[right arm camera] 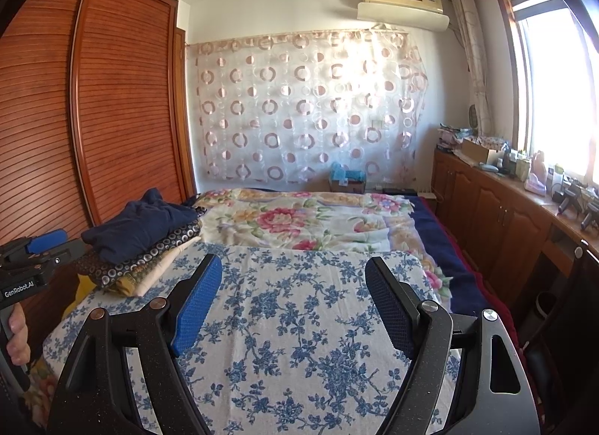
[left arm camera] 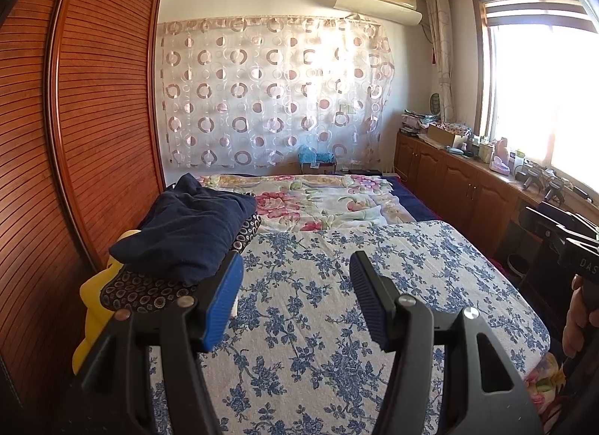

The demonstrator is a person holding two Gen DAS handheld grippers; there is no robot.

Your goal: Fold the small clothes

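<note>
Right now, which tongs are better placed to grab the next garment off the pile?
Left, probably. The navy garment topping the pile sits at the bed's left edge, right beside the open left tongs. The right tongs, also open, hover over the blue floral cloth, farther from the pile.

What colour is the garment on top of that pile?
Dark navy blue garment, plain, best seen in the left wrist view.
</note>
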